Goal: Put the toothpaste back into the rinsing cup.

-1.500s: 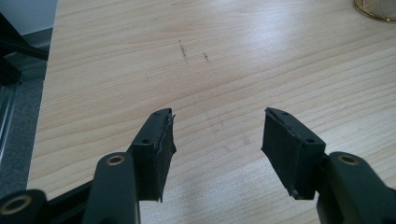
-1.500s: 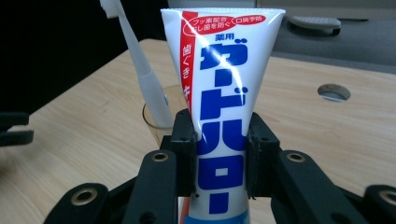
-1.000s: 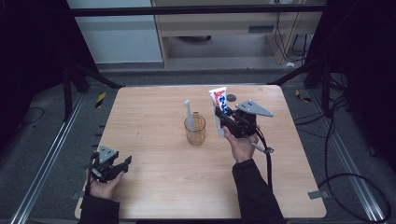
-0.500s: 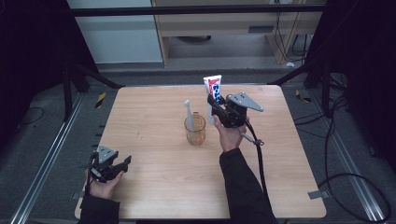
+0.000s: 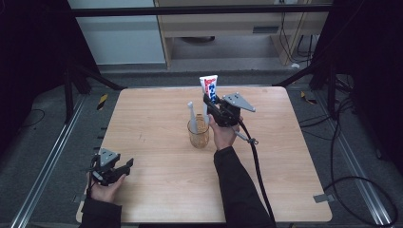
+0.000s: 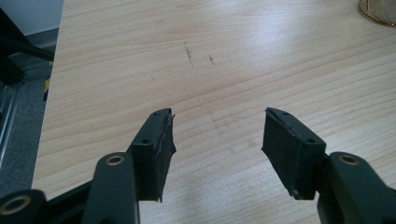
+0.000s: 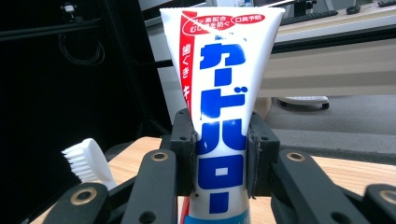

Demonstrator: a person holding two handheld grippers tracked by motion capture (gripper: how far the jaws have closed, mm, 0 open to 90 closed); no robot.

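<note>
A white toothpaste tube (image 5: 209, 87) with blue and red print stands upright in my right gripper (image 5: 209, 102), which is shut on it just above the glass cup (image 5: 198, 132) at mid-table. In the right gripper view both pads press the tube (image 7: 219, 116) at its middle, gripper (image 7: 219, 161). A white toothbrush (image 5: 191, 114) leans in the cup, its bristled head (image 7: 86, 161) to the left of the tube. My left gripper (image 5: 112, 167) rests at the table's front left corner, held by a hand, jaws open over bare wood (image 6: 217, 144).
The wooden table (image 5: 157, 190) has open room at its front and right. A black cable (image 5: 256, 166) trails from the right gripper across the table. Dark frame posts and a floor rail (image 5: 52, 156) flank the table. The cup's base (image 6: 378, 9) peeks in far off.
My right gripper has carried the toothpaste tube leftwards and slightly down, from right of the cup to just over its rim. The left gripper has stayed still.
</note>
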